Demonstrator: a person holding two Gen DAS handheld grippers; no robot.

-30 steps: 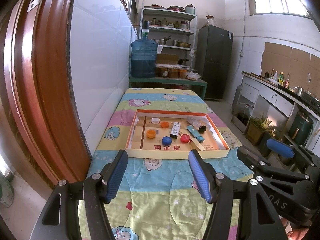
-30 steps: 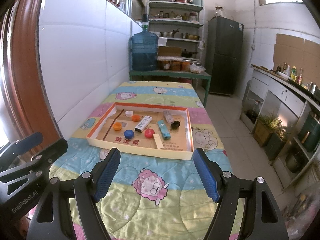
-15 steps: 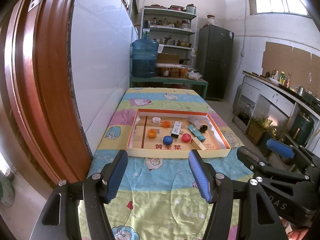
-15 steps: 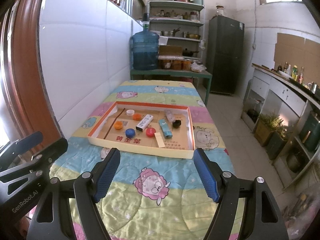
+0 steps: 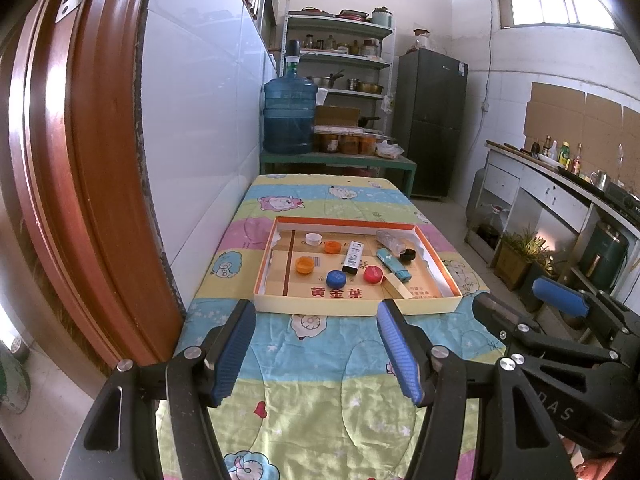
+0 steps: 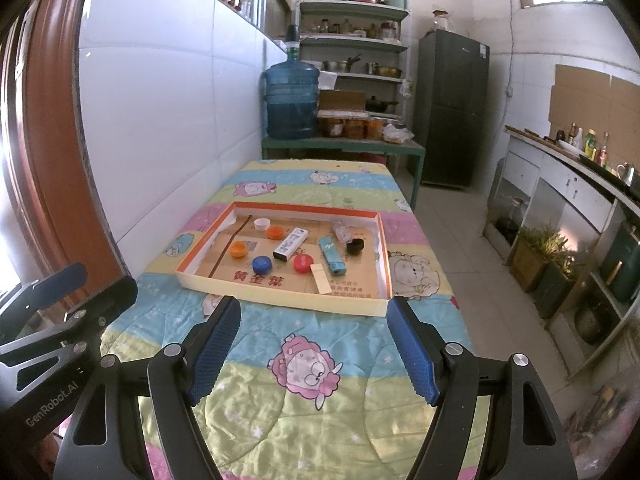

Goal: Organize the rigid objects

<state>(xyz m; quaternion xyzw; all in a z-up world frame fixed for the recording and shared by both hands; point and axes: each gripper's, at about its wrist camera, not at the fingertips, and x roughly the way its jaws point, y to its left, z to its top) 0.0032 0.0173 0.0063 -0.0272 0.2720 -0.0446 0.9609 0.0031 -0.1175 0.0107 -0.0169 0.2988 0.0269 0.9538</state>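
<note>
Left claw (image 5: 318, 344) and right claw (image 6: 314, 346) both apart, empty, near side of cardboard tray (image 5: 352, 306); bottle caps inside

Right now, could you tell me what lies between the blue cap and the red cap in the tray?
The black end of the white stick-shaped case lies between the blue cap and the red cap; both wrist views show it.
</note>
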